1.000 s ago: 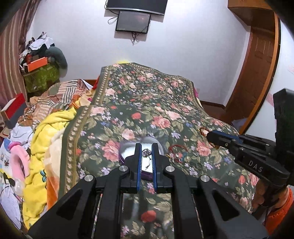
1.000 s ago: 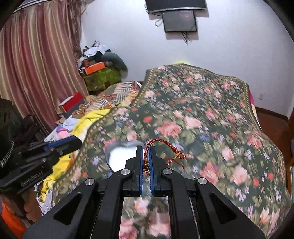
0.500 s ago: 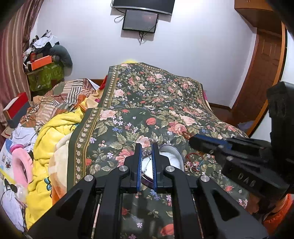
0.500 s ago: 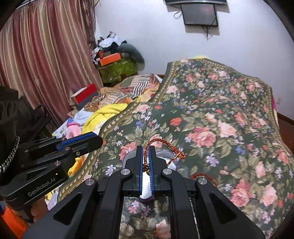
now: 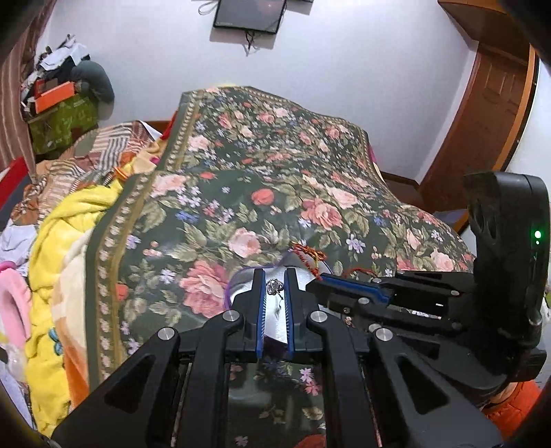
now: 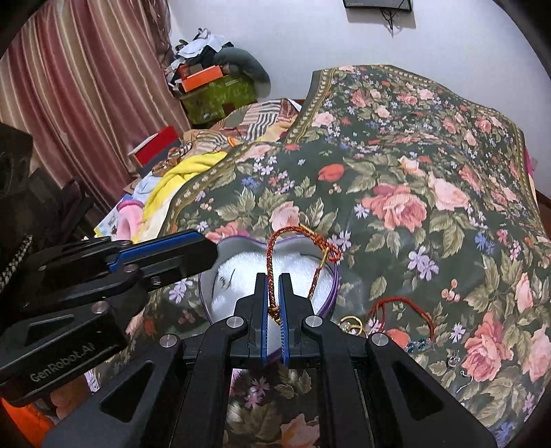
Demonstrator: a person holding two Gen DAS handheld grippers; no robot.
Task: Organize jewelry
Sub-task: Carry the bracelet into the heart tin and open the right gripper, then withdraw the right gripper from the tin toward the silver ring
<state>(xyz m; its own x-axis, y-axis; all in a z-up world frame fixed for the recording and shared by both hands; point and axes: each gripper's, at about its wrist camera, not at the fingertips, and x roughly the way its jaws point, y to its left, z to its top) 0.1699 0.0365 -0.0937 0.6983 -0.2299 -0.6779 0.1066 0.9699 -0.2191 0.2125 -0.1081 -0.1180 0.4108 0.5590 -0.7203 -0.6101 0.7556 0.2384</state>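
Observation:
A heart-shaped tin box (image 6: 332,275) with a purple rim and white lining lies on the floral bedspread; it also shows in the left wrist view (image 5: 237,286). My right gripper (image 6: 274,279) is shut on a red and gold braided bracelet (image 6: 270,255) and holds it over the box. My left gripper (image 5: 274,277) is shut on a small silver trinket (image 5: 274,286), also over the box; it shows in the right wrist view (image 6: 203,246) at the box's left edge. More jewelry lies right of the box: a red cord bracelet (image 6: 403,305) and a gold ring (image 6: 351,324).
The floral bedspread (image 6: 413,172) covers the bed. A yellow blanket (image 5: 58,262) and piled clothes lie along its left side. Boxes (image 6: 206,77) stack by the curtain. A wooden door (image 5: 489,113) is at the right. A screen (image 5: 249,13) hangs on the wall.
Both grippers have moved closer together and down over the heart-shaped box, each still holding its piece. The box now fills more of both views.

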